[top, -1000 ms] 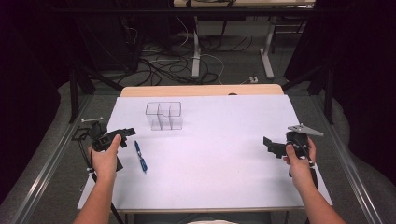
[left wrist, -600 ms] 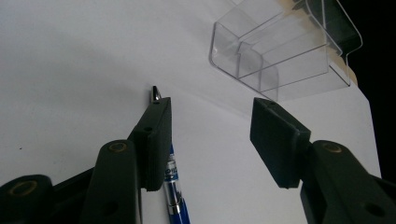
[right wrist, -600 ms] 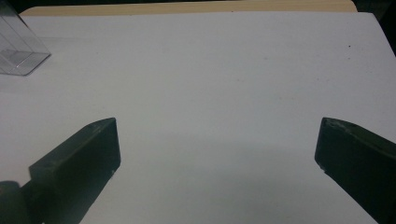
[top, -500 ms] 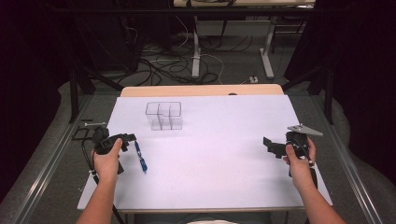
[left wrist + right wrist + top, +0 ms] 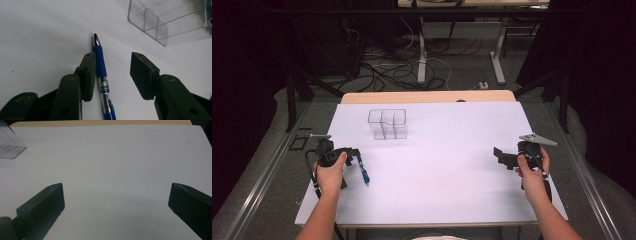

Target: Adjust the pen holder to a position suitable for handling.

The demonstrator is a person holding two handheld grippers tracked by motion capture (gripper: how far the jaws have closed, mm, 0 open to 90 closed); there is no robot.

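Half the blue pen (image 5: pixel 101 67) cut off

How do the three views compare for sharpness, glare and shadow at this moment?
High view: soft and dark around the edges, white table sheet evenly lit. Left gripper view: blue pen sharp between the left claw, clear organiser catching faint reflections. Right gripper view: right claw dark and soft-edged, dim shadow band below.

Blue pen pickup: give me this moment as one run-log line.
left gripper: jaws closing around blue pen, no grip yet | right gripper: open, idle | clear organizer: empty
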